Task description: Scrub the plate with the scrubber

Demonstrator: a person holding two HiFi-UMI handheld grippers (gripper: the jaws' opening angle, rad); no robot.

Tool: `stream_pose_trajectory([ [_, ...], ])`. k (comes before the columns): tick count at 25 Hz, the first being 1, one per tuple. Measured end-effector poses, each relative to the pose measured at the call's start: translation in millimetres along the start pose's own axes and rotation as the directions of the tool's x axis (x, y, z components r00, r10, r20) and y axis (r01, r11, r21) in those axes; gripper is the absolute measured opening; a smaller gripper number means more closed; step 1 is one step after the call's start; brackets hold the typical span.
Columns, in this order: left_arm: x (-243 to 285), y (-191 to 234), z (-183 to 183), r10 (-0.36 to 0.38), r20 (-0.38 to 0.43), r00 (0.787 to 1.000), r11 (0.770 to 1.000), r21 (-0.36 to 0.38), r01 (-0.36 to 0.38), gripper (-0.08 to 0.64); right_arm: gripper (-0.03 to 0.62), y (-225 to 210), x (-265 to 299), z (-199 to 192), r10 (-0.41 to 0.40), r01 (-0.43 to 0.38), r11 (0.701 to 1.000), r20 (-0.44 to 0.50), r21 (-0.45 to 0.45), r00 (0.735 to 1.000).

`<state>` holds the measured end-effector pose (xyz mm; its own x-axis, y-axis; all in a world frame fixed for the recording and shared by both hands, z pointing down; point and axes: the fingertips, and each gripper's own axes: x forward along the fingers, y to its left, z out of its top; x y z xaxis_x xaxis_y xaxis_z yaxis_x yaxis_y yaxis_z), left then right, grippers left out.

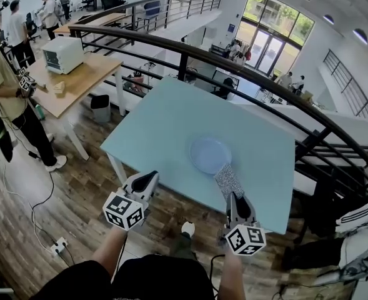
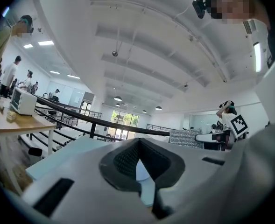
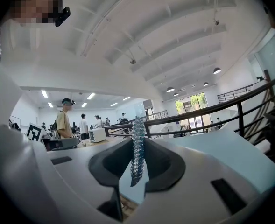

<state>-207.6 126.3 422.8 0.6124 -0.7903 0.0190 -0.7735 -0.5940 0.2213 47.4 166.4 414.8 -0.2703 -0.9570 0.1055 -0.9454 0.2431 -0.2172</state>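
In the lower right of the head view our right gripper [image 1: 235, 199] had its jaws closed on the scrubber [image 1: 228, 180], pinched by one short end; in the right gripper view it stood on edge between the jaws. The scrubber was a flat, oblong piece, silver-grey and glittering, with a rough woven look. Its long axis ran from the jaws upward and a little to the left in the frame, straight toward the plate [image 1: 210, 155]. Its far end reached the plate's lower right rim; whether it really touched, we could not tell. The plate was round, shallow and pale blue, almost the same colour as the table [image 1: 165, 114] on which it lay, near the table's lower edge. Our left gripper [image 1: 148, 180], in the lower left, had its jaws fully together with nothing between them, well to the left of the plate. So we judged the right hand the nearer one, and the coming move a short push forward onto the plate
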Motion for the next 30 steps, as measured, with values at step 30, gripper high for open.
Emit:
stream_pose_trajectory([
  [30, 241, 45, -21, 0.163, -0.098, 0.982, 0.986, -0.019, -0.166, 0.005, 0.077, -153, 239, -12, 0.266, -0.247, 0.963, -0.228, 0.109, 0.937],
])
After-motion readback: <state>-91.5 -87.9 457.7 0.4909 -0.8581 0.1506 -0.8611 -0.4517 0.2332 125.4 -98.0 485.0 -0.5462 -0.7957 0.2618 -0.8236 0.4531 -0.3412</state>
